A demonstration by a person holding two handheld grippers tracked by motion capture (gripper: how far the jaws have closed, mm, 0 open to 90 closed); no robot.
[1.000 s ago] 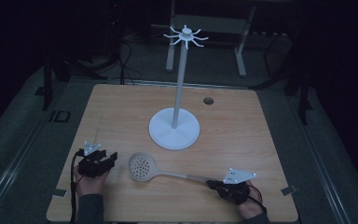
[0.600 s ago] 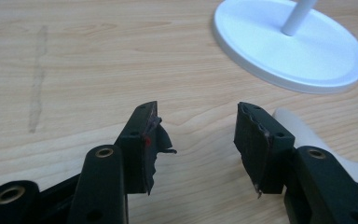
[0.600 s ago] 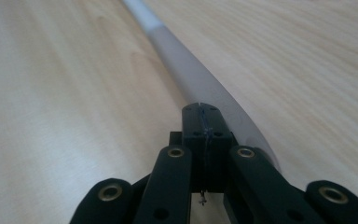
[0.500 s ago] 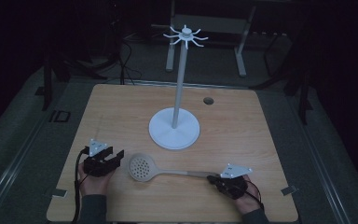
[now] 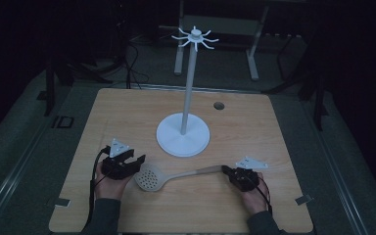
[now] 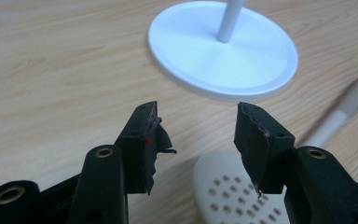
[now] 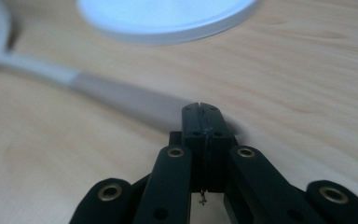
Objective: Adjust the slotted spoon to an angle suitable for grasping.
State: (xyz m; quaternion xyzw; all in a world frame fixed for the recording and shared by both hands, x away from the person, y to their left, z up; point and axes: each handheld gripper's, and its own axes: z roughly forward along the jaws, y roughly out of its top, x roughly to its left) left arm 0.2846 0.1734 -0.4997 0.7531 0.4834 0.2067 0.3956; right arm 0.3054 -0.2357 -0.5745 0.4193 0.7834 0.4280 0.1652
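A white slotted spoon [image 5: 148, 178] lies flat on the wooden table [image 5: 127, 112], its head to the left and its handle [image 5: 200, 172] running right. My left gripper [image 5: 136, 161] stands open just left of the spoon's head; in the left gripper view its jaws [image 6: 198, 112] spread wide above the perforated head [image 6: 233, 196]. My right gripper [image 5: 226, 171] is shut at the handle's right end. In the right gripper view its jaws [image 7: 203, 109] press together with nothing between them, and the handle [image 7: 121, 95] ends right at their tips.
A tall white stand [image 5: 190, 88] with hooks around its top [image 5: 195, 36] rises from a round base [image 5: 182, 134] behind the spoon. A small dark hole [image 5: 219, 105] sits near the table's far edge. Dark floor and metal frames surround the table.
My left gripper has moved right, up to the spoon's head. My right gripper has moved forward to the end of the handle. The spoon has not shifted.
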